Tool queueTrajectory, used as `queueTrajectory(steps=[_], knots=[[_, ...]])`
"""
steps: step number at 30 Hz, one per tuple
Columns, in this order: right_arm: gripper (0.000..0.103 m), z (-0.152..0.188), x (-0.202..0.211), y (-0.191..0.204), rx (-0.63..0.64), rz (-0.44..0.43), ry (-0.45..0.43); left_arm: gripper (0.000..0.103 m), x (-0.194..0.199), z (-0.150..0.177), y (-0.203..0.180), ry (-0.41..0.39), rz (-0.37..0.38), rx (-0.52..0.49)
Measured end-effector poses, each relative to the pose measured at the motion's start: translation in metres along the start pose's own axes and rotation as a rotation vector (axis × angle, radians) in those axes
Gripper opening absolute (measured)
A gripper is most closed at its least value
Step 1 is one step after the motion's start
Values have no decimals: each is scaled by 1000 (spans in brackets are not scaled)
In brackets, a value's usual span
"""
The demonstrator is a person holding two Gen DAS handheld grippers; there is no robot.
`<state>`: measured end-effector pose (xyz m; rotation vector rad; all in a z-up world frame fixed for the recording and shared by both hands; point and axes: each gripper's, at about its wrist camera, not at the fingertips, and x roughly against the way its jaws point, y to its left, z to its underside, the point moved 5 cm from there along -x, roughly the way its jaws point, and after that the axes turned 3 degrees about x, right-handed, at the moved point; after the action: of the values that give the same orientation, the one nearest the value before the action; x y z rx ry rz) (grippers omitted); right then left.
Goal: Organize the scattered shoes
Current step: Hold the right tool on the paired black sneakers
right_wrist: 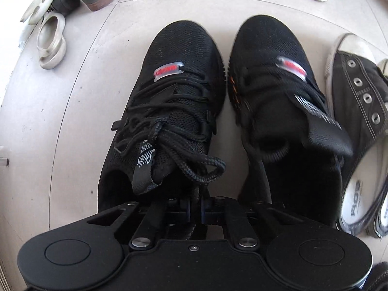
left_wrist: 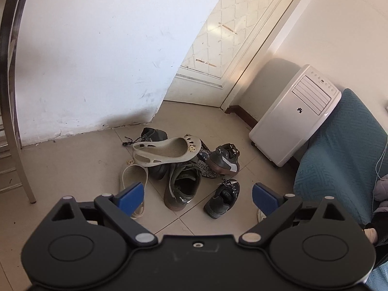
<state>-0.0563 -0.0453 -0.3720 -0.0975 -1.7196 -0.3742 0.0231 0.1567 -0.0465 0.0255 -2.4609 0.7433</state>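
- Between my right gripper's (right_wrist: 197,208) closed jaws sits the collar edge of the left black sneaker (right_wrist: 167,111), by its laces; I judge a straight lift best, without swinging it into its mate.
- The second black sneaker (right_wrist: 278,101) stands just beside it, toes level, red tabs on both.
- My left gripper (left_wrist: 197,195) hangs wide open, empty, above the shoe pile (left_wrist: 184,169) on the tile floor (left_wrist: 72,169).

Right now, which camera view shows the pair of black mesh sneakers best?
The right wrist view: both black mesh sneakers fill it side by side, toes away from the camera, with the right gripper shut on a lace of the left one. The left wrist view does not show them.
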Motion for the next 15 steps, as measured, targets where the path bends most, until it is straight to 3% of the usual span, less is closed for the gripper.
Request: queueTrajectory(steps=[5,10,11,13,14,15], knots=[[6,1,-1,-15,-88,10,-10,96,0,3,-5,5,1,-33],[9,4,1,-21,-95,-22,12,96,1,3,-4,2,-2,-32],[16,5,4,-21,-94,-38,18,96,1,4,-6,1,-1,-38],[41,7,15,-21,-80,-70,36,96,1,5,-9,-3,0,-58],[60,8,23,-21,-68,-84,46,96,0,6,-11,-4,-2,-68],[66,8,34,-23,-54,-100,57,96,-1,7,-14,-1,3,-79]])
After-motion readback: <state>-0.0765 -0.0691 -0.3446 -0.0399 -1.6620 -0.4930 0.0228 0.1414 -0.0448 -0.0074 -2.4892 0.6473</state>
